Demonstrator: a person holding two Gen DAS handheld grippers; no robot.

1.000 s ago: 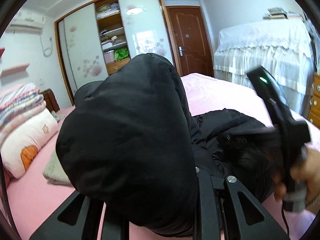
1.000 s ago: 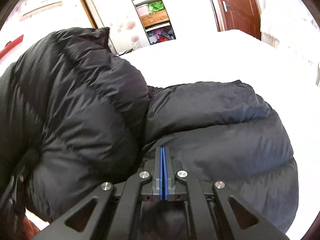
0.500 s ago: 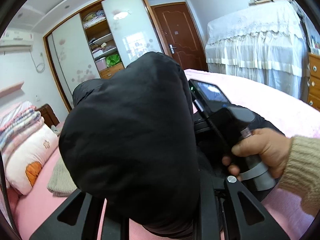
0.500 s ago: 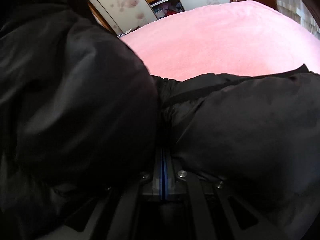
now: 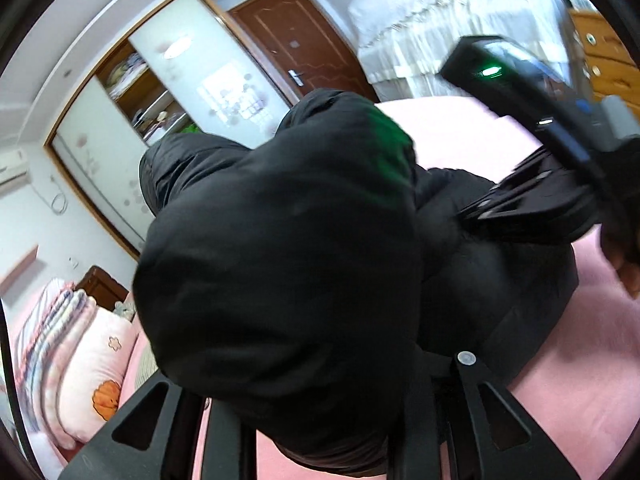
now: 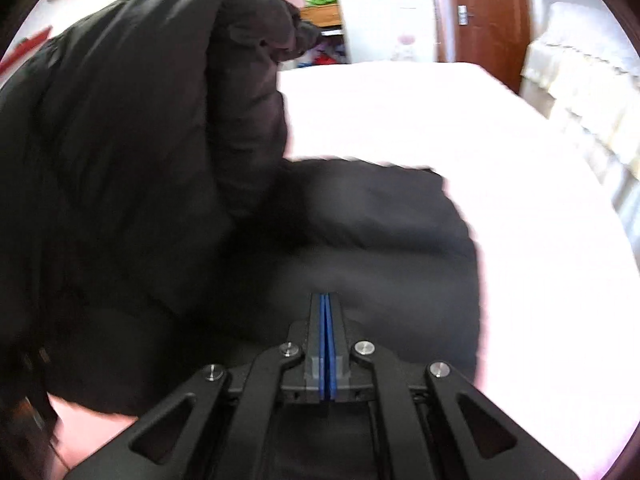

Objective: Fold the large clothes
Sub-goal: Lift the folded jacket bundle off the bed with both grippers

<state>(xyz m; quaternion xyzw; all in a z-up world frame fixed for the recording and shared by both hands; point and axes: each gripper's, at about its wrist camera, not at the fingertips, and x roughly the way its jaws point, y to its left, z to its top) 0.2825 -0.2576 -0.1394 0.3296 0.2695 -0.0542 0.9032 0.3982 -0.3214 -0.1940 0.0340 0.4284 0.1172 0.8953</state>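
- My left gripper [image 5: 320, 420] is buried under a raised fold of the black down jacket [image 5: 280, 264]; I cannot tell its opening.
- My right gripper [image 6: 325, 312] has its blue pads pressed together, against the jacket.
- The jacket lies on the pink bed [image 5: 580, 380].
- Behind stands the wardrobe [image 5: 132, 112].

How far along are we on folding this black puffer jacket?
Mid-fold. Done: part of the black puffer jacket already lies bunched on the pink bed. In hand: the left tool holds a thick raised section; its fingertips are hidden by fabric. The right tool has its blue pads together against the jacket. Left: lay the raised section over and flatten it.
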